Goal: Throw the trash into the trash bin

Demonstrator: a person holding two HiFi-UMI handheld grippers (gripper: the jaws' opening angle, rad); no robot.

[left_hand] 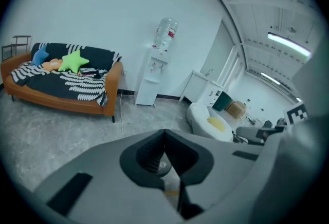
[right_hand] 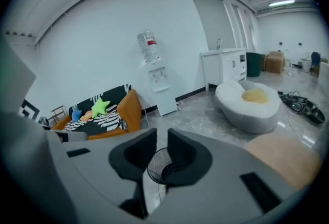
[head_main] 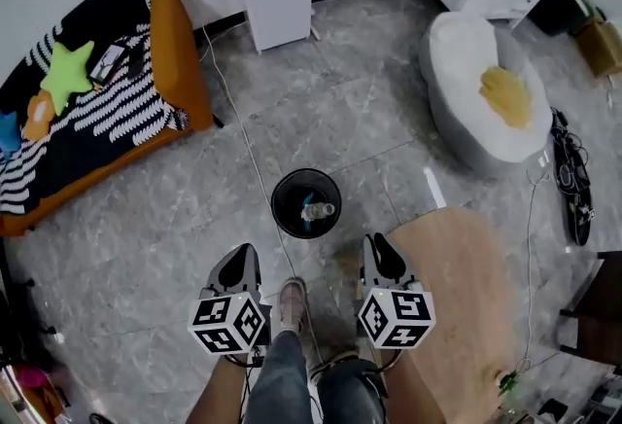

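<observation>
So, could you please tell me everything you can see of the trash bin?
The trash bin is round, black and open-topped, apparently wire mesh, standing upright on the grey stone-look floor ahead of the person's shoe. Inside lie a clear plastic bottle and something blue. A white cable runs past its left side.

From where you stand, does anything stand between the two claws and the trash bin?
Nothing visible does. The trash bin stands on the floor just ahead of the left claw and right claw, with a bottle already inside. Only a thin white cable lies on the floor beside it.
</observation>
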